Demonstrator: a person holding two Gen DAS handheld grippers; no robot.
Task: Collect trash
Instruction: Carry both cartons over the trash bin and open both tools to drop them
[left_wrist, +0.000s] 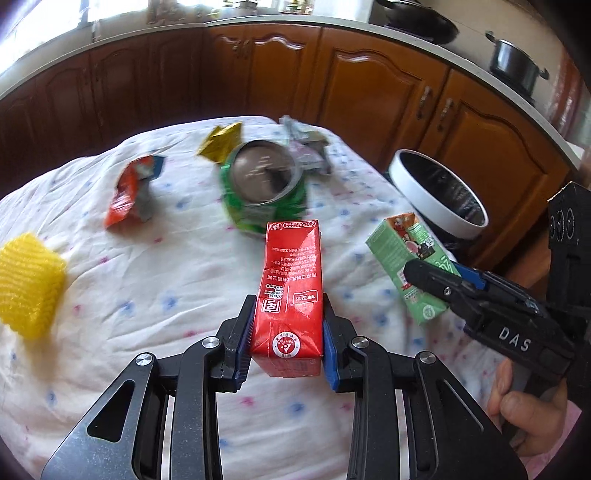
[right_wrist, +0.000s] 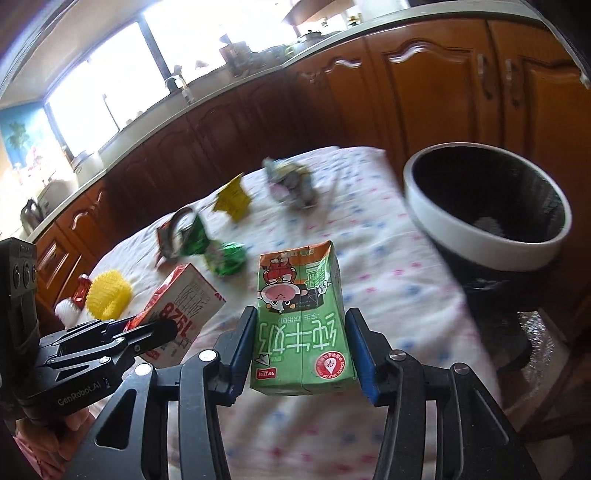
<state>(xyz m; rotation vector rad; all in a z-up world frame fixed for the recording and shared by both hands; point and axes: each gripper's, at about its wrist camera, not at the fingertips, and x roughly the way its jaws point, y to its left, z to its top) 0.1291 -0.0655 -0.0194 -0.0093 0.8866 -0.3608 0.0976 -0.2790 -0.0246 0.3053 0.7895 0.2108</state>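
A red milk carton (left_wrist: 291, 266) stands between the blue pads of my left gripper (left_wrist: 289, 314), which is shut on its lower end. My right gripper (right_wrist: 302, 321) is shut on a green milk carton (right_wrist: 299, 295) with a cartoon cow. In the left wrist view the right gripper (left_wrist: 436, 271) and its green carton (left_wrist: 399, 247) hang at the right, near the bin. The right wrist view shows the left gripper (right_wrist: 151, 326) with the red carton (right_wrist: 184, 295) at the lower left. A black trash bin with a white rim (right_wrist: 461, 243) stands beside the table's right edge.
On the dotted white tablecloth (left_wrist: 166, 277) lie a crushed green can (left_wrist: 262, 184), an orange wrapper (left_wrist: 129, 192), a yellow wrapper (left_wrist: 221, 142), a grey wrapper (left_wrist: 306, 144) and a yellow scrubber (left_wrist: 27, 284). Wooden cabinets (left_wrist: 369, 85) stand behind. A person's hand (left_wrist: 524, 413) holds the right gripper.
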